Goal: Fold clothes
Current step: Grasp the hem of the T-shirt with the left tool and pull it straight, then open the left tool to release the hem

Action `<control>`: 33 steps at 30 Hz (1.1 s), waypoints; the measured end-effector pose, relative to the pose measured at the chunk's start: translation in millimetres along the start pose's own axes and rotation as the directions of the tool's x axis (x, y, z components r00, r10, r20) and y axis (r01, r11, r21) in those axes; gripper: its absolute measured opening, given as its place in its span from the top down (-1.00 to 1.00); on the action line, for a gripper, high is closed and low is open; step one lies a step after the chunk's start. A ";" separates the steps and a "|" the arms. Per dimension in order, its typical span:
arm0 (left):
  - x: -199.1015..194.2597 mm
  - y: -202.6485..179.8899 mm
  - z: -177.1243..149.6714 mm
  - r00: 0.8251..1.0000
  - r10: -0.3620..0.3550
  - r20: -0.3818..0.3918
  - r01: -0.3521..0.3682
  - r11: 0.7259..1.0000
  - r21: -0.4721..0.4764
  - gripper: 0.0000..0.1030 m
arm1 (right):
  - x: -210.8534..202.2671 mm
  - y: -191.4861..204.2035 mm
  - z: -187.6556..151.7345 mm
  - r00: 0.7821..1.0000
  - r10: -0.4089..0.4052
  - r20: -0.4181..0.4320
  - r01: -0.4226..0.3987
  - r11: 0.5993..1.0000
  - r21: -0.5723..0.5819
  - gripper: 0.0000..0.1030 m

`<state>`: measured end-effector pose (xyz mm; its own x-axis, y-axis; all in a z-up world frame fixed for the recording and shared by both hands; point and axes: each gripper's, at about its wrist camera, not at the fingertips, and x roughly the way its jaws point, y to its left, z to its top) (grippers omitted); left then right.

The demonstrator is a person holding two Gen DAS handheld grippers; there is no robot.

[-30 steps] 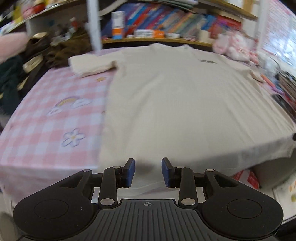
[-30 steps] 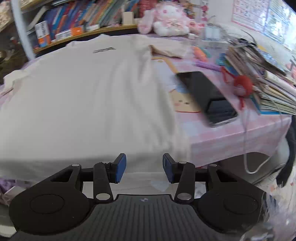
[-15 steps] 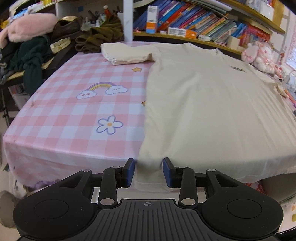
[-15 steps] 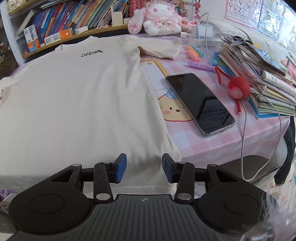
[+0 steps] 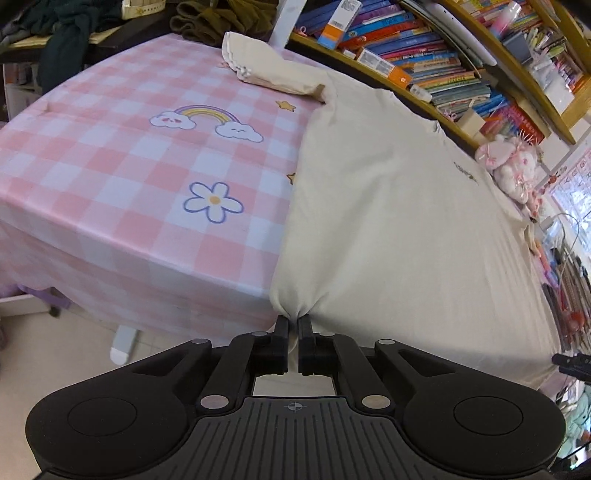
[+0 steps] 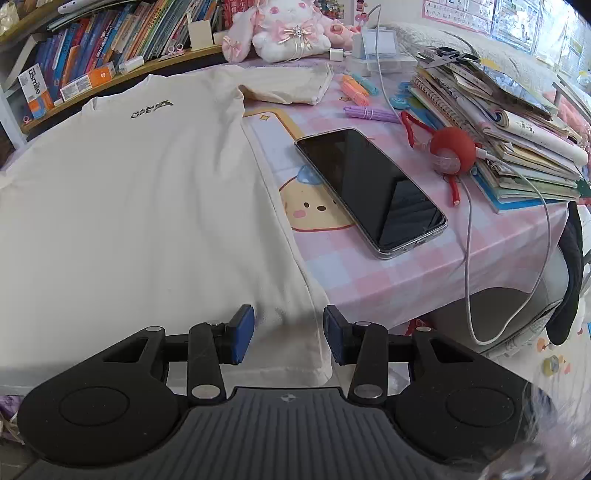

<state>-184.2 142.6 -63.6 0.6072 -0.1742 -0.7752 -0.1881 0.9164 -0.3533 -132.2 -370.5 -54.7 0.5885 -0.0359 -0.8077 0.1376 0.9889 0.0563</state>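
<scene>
A cream T-shirt (image 5: 399, 229) lies spread flat on a pink checked tablecloth (image 5: 122, 173), collar toward the bookshelf, hem hanging over the near table edge. My left gripper (image 5: 293, 320) is shut on the hem's left corner, and the cloth bunches into a pinch at its tips. In the right wrist view the same T-shirt (image 6: 140, 192) shows a small dark chest print. My right gripper (image 6: 289, 326) stands open over the hem's right corner, blue pads on either side of the cloth without pressing it.
A black phone (image 6: 369, 188) lies on the tablecloth right of the shirt. Beside it are a red ball toy (image 6: 452, 147), a white cable (image 6: 469, 229), stacked notebooks (image 6: 506, 122) and markers. A pink plush (image 6: 288, 29) and bookshelf (image 5: 424, 59) stand behind. Dark clothes (image 5: 66, 33) pile at the far left.
My left gripper has shut on the shirt's left hem corner and rolled, tilting its view. My right gripper has edged slightly closer to the right corner and stays open.
</scene>
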 end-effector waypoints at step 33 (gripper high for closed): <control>26.7 -153.8 29.2 0.991 -0.052 0.127 -0.023 0.850 0.527 -0.74 | -41.3 55.6 31.8 0.983 0.137 0.119 -0.134 0.990 -0.031 0.18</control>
<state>-116.5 7.6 -14.7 0.7093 -0.1748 -0.6829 0.2333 0.9724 -0.0066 -123.5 -318.6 0.5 0.6921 0.0828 -0.7171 0.0324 0.9888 0.1455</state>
